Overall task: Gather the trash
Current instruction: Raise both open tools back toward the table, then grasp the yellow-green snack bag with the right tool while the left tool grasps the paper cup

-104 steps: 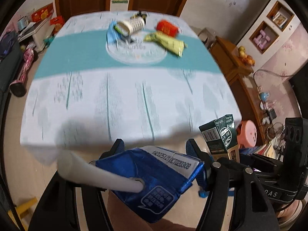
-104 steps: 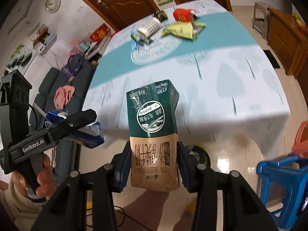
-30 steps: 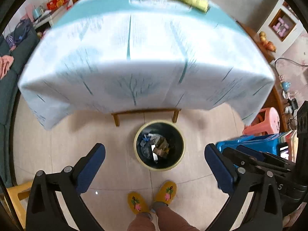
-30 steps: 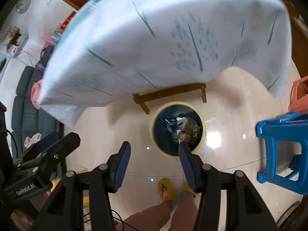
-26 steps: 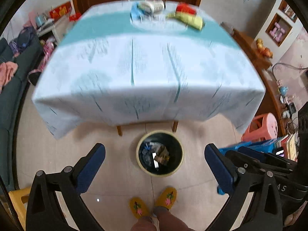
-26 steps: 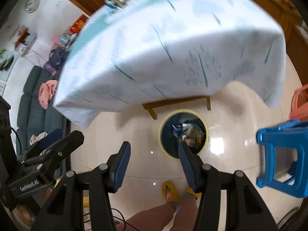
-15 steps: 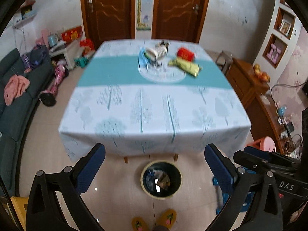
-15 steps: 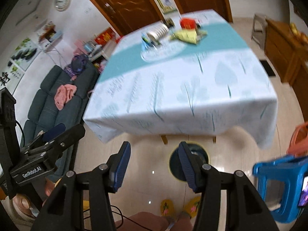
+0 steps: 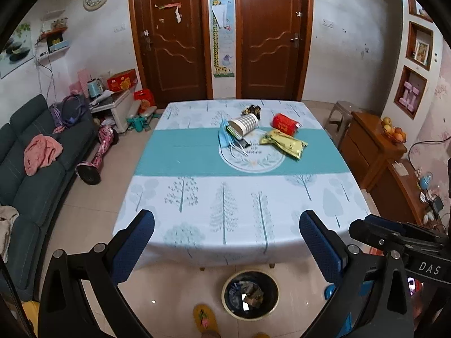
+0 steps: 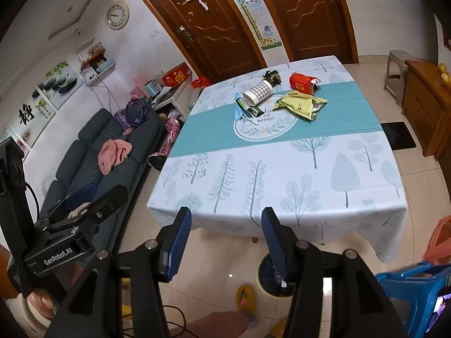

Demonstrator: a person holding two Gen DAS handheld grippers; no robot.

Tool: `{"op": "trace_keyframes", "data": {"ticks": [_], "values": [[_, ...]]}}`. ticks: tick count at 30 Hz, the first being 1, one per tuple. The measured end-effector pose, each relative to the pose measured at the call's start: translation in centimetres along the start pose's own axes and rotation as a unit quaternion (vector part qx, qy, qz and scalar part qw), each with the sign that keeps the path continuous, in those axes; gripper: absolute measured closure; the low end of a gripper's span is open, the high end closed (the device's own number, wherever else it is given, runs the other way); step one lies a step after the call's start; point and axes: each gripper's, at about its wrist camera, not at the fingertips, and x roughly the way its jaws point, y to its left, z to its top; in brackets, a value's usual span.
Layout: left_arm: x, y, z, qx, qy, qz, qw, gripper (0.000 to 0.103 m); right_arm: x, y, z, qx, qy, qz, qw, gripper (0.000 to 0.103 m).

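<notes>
Both the left claw point(image 9: 227, 233) and right claw point(image 10: 226, 232) are spread and empty, trash point(image 9: 260, 133) lies on the table's point(image 9: 197, 197) far half, and only the left view shows inside the bin point(image 9: 250, 295).

The near half of the table point(image 9: 225, 211) lies bare ahead of you — the only clutter is the far cluster: paper cup point(image 9: 243, 122), red can point(image 9: 284, 124), yellow wrapper point(image 9: 283, 142), face mask point(image 9: 225, 138).
</notes>
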Motion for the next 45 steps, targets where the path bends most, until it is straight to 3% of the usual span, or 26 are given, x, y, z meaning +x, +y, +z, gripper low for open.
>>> {"op": "trace_keyframes", "data": {"ticks": [9, 15, 19, 26, 32, 40, 45], "values": [[5.3, -0.2, 4.5, 0.024, 0.005, -0.026, 0.9994, 0.001, 3.0, -1.3, 3.9, 0.034, -0.012, -0.006, 0.999, 0.051], [12.0, -0.8, 9.5, 0.071, 0.022, -0.055, 0.9957, 0.001, 7.5, -3.7, 7.6, 0.096, -0.011, -0.020, 0.995, 0.051], [17.8, -1.1, 13.5, 0.110, 0.043, -0.072, 0.9904, 0.001, 12.0, -6.2, 10.3, 0.167, -0.009, -0.027, 0.985, 0.051], [30.6, -1.7, 20.4, 0.160, 0.109, -0.103, 0.9756, 0.001, 19.8, -10.5, 13.2, 0.294, -0.017, -0.036, 0.955, 0.051], [39.2, -3.0, 22.7, 0.195, 0.157, -0.116, 0.9611, 0.001, 25.2, -14.0, 14.3, 0.386, -0.032, -0.046, 0.921, 0.051], [45.6, -5.6, 22.7, 0.248, 0.195, -0.121, 0.9413, 0.001, 27.3, -17.4, 14.1, 0.476, -0.087, -0.060, 0.873, 0.051], [47.7, -7.5, 21.9, 0.282, 0.201, -0.094, 0.9334, 0.001, 27.3, -18.7, 13.5, 0.514, -0.125, -0.053, 0.847, 0.051]]}}
